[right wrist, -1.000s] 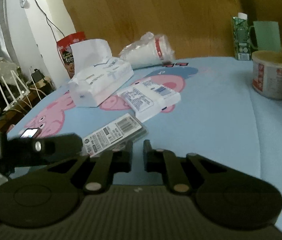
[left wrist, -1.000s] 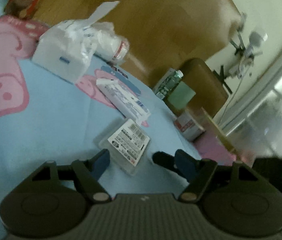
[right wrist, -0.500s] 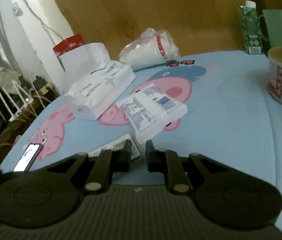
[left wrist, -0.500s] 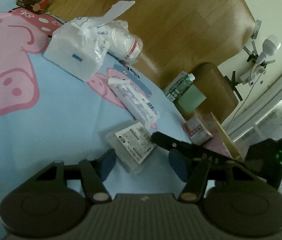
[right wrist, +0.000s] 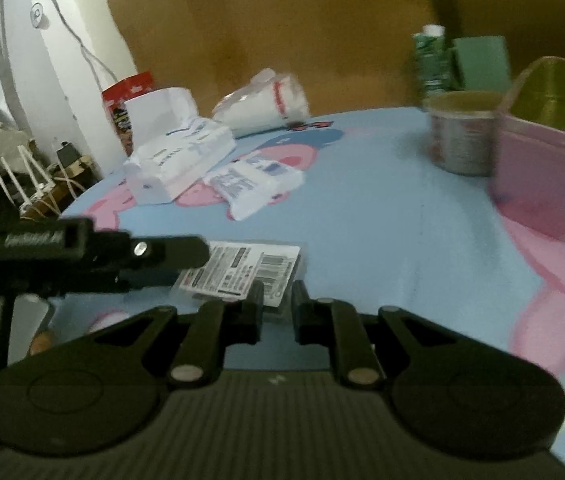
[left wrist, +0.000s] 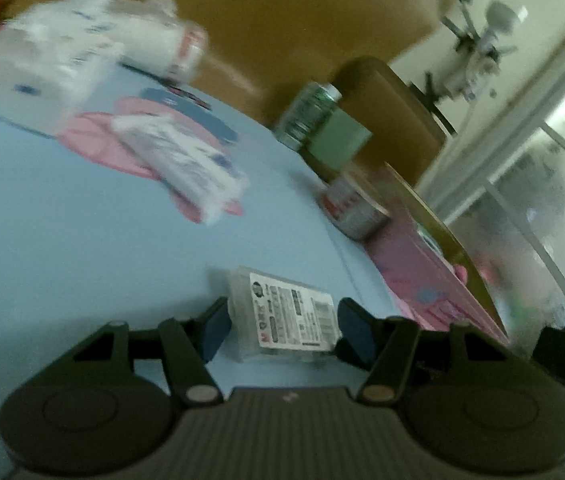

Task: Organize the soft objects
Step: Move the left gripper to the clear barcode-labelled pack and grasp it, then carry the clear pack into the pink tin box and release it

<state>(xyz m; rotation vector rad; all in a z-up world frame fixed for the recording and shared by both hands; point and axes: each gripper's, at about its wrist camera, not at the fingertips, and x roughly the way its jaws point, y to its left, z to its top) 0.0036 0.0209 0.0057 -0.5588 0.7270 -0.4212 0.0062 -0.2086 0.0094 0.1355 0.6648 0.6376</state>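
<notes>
Since the frame half a second earlier, the left claw [left wrist: 280,330] has advanced so that the flat labelled packet [left wrist: 282,316] now sits between its blue pads [left wrist: 214,330] instead of ahead of them.

Left wrist view: the packet lies flat on the blue cartoon-print worktop [left wrist: 82,240], its printed label facing up. The claw stands wide, one pad on each side of the packet; contact cannot be confirmed. By appearance the packet is light, thin and pliable, with a slick clear wrapper that is likely to slide under the pads. Grip across the short sides, low and near the worktop. Farther off lie a white wipes-type pack [left wrist: 186,168] and an open tissue pack [left wrist: 46,68], both blurred.

Right wrist view: the right claw [right wrist: 276,312] is narrow, almost closed, and holds nothing. Its tips sit at the near edge of the same packet [right wrist: 242,268]; contact cannot be confirmed. The left tool crosses in from the left. A pink box [right wrist: 550,184] stands at the right.
</notes>
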